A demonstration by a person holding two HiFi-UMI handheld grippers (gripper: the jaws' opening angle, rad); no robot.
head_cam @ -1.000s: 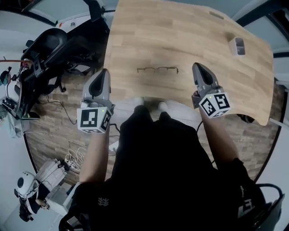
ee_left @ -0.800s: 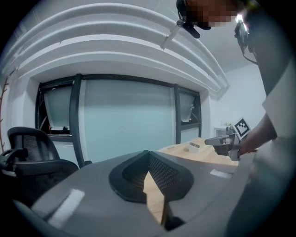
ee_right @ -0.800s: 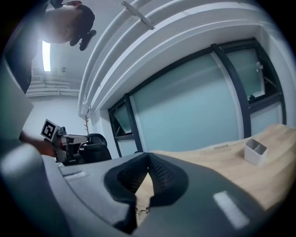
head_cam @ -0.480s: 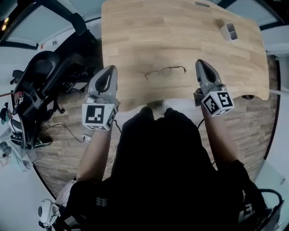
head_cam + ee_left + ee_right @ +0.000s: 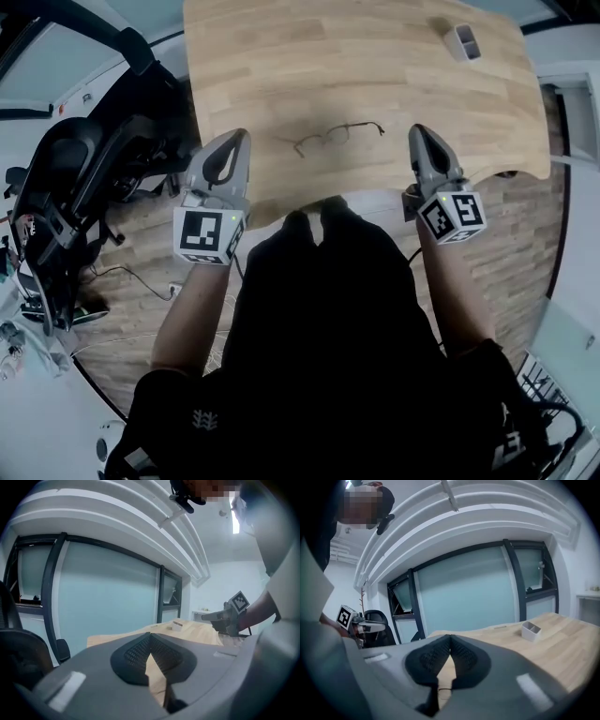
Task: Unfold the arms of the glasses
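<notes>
Thin dark-framed glasses (image 5: 333, 136) lie on the wooden table (image 5: 356, 66) near its front edge, between my two grippers. Whether their arms are folded is too small to tell. My left gripper (image 5: 238, 139) hovers at the table's front-left edge, left of the glasses, shut with nothing in it (image 5: 150, 638). My right gripper (image 5: 418, 133) is over the front edge to the right of the glasses, also shut and empty (image 5: 450, 640). Each gripper view shows the other gripper across the table: the right gripper (image 5: 226, 617) and the left gripper (image 5: 360, 622).
A small white two-compartment holder (image 5: 464, 40) stands at the table's far right, also seen in the left gripper view (image 5: 177, 625) and the right gripper view (image 5: 531, 631). A black office chair (image 5: 75, 178) and cables sit on the floor to the left. Glass partitions stand behind the table.
My left gripper has come in toward the table's front-left edge and dipped. The right gripper has shifted slightly. The head view has swung, so the table sits higher in frame. Both stay shut.
</notes>
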